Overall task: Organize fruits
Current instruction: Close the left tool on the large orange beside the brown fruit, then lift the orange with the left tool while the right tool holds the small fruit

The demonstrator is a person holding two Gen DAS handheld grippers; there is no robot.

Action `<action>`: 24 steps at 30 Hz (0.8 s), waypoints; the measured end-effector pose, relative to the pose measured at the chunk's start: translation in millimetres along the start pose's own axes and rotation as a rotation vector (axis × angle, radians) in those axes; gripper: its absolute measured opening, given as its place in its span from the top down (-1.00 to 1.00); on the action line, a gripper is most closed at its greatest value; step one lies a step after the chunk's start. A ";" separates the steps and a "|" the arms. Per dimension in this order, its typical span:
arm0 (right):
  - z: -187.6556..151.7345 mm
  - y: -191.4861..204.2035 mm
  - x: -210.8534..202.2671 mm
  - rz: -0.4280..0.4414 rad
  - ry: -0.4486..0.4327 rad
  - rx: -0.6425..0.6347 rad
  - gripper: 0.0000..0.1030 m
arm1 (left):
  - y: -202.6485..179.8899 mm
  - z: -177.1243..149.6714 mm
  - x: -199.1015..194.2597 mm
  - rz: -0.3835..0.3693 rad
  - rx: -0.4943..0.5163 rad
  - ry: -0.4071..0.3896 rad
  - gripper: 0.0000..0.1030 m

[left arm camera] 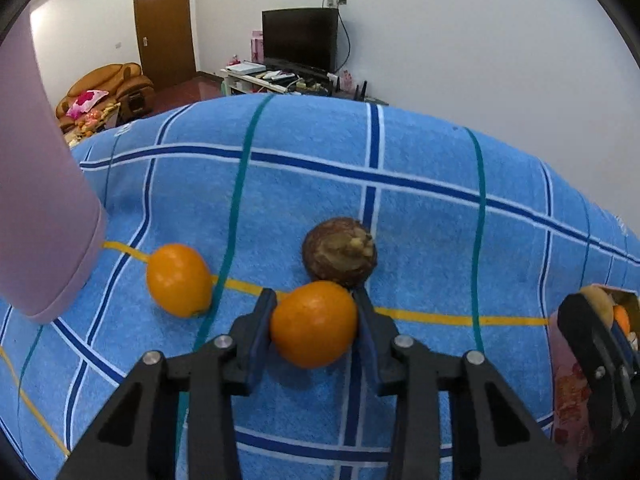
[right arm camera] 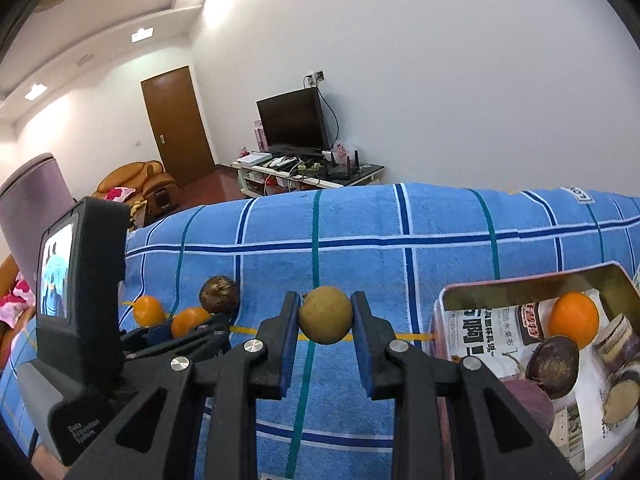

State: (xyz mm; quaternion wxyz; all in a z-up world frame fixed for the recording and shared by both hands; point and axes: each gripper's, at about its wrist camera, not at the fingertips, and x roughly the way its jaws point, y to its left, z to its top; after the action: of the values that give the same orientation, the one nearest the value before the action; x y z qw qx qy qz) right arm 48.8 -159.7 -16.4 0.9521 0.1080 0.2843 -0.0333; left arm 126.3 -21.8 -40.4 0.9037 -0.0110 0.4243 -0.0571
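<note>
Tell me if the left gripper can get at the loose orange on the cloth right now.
Probably not yet: the left gripper is already shut on another orange. The path to the loose orange looks free otherwise.

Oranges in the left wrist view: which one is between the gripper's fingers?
The nearer orange, just in front of the brown fruit, sits between the left gripper fingers. The other orange lies free on the blue cloth further left.

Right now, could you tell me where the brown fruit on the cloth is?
In the left wrist view, the brown fruit sits on the blue cloth, directly behind the orange between the left gripper fingers.
</note>
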 end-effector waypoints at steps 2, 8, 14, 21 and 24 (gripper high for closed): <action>-1.3 1.5 -4.2 0.008 -0.017 -0.019 0.46 | 2.6 -3.1 -9.3 0.038 0.011 -0.039 0.21; -5.2 20.5 -14.9 0.069 -0.066 -0.085 0.46 | 19.4 -18.7 -44.2 0.174 0.052 -0.165 0.21; -11.9 35.8 -27.3 0.067 -0.098 -0.132 0.46 | 39.1 -34.6 -59.3 0.202 0.027 -0.192 0.21; -23.7 42.9 -49.7 0.045 -0.119 -0.170 0.46 | 45.9 -38.8 -69.5 0.169 -0.016 -0.233 0.21; -26.2 44.0 -55.6 0.033 -0.132 -0.184 0.46 | 43.0 -43.7 -77.0 0.165 -0.009 -0.269 0.21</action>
State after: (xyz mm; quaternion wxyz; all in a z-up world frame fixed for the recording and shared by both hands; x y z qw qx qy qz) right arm -6.2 -110.9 0.9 0.9751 0.0223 0.2207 0.0017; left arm 48.1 30.9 -12.4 0.9539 0.0124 0.2991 0.0211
